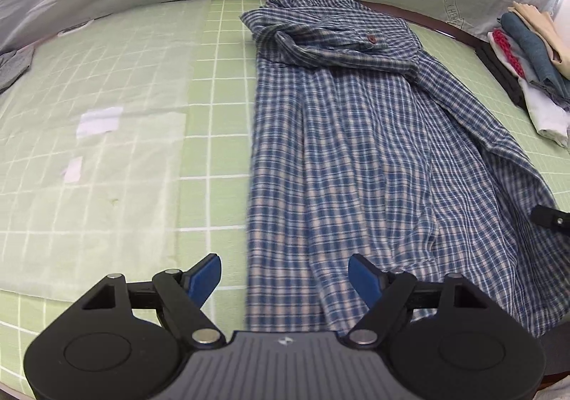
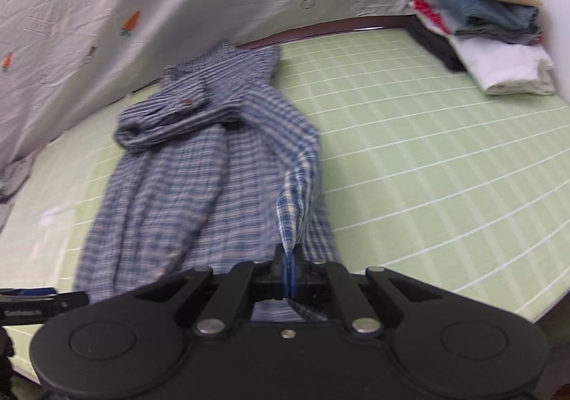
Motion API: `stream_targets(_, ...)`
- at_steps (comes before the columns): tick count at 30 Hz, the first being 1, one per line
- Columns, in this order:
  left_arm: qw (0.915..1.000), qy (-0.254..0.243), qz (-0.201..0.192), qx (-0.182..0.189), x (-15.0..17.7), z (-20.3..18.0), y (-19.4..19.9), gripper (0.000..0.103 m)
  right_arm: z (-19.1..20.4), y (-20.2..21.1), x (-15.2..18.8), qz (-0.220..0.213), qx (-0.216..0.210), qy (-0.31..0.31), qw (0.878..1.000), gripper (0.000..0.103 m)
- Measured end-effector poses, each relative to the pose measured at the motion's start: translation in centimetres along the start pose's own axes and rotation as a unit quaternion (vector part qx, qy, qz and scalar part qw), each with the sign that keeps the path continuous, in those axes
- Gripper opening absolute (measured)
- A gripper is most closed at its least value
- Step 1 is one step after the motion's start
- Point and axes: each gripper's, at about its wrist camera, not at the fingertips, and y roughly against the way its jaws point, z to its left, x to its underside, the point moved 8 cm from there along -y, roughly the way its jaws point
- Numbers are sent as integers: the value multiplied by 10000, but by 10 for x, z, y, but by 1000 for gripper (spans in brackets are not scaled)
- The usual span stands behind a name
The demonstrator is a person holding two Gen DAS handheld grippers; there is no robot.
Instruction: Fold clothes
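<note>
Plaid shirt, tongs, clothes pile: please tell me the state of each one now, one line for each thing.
plaid shirt: spread lengthwise on the green mat, rumpled at the collar end, right edge lifted.
left tongs: open, holding nothing, over the shirt's near hem.
right tongs: shut on the shirt's edge.
clothes pile: folded and stacked at the mat's far right corner.
green mat: flat.

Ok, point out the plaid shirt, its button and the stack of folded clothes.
plaid shirt [image 1: 338, 157], left wrist view, middle of body
button [image 1: 372, 39], left wrist view, its centre
stack of folded clothes [image 2: 477, 8], right wrist view, blue layer
</note>
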Motion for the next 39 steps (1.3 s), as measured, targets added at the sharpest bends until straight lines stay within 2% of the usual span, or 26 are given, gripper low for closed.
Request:
stream_targets(6, 10000, -31, 38, 61, 5, 25, 12, 79, 69, -11, 19, 236, -775, 397, 9959, 2)
stream_targets(8, 9999, -29, 97, 59, 8, 33, 12, 79, 82, -29, 36, 545, -993, 228, 9933, 3)
stream_targets(10, 9998, -6, 181, 69, 11, 39, 10, 79, 88, -50, 54, 910, -1109, -68, 9896, 8)
stream_targets(11, 9997, -5, 214, 74, 12, 40, 10, 79, 87, -55, 60, 995, -1086, -242, 9888, 12)
stream_targets(14, 9996, -39, 257, 110, 13, 40, 9, 79, 74, -49, 60, 849, -1015, -608, 9893, 24)
stream_targets(15, 9995, -47, 282, 130, 16, 40, 8, 79, 66, -44, 59, 791, -955, -710, 9897, 32)
stream_targets(16, 9994, -71, 299, 144, 16, 39, 7, 79, 59, -40, 58, 733, -896, -812, 9899, 35)
stream_targets(21, 9988, -260, 321, 244, 17, 23, 5, 79, 21, -18, 54, 442, -598, -1319, 9885, 35)
stream_targets(23, 9984, -335, 340, 308, 17, 15, 3, 79, 6, -8, 52, 324, -478, -1521, 9867, 32)
stream_targets(24, 9981, -378, 355, 341, 17, 10, 2, 79, -2, -4, 51, 266, -417, -1621, 9855, 27)
stream_targets(26, 9980, -391, 375, 326, 19, 6, 1, 79, -8, -7, 59, 418, -318, -1642, 9850, 22)
stream_targets(30, 9979, -414, 415, 293, 23, 0, 0, 79, 4, -15, 83, 889, -190, -1091, 9899, 19)
stream_targets(33, 9977, -431, 445, 268, 26, -5, -1, 79, 19, -8, 82, 790, 1, -313, 9964, 20)
stream_targets(35, 9976, -442, 465, 251, 28, -8, -1, 79, 25, -4, 73, 565, 163, 74, 9982, 38)
stream_targets(36, 9976, -448, 475, 242, 29, -9, -2, 79, 28, -6, 71, 530, 231, 266, 9980, 52)
stream_targets(39, 9987, -266, 392, 188, 19, -3, -1, 79, 36, -19, 76, 754, 356, 810, 9932, 58)
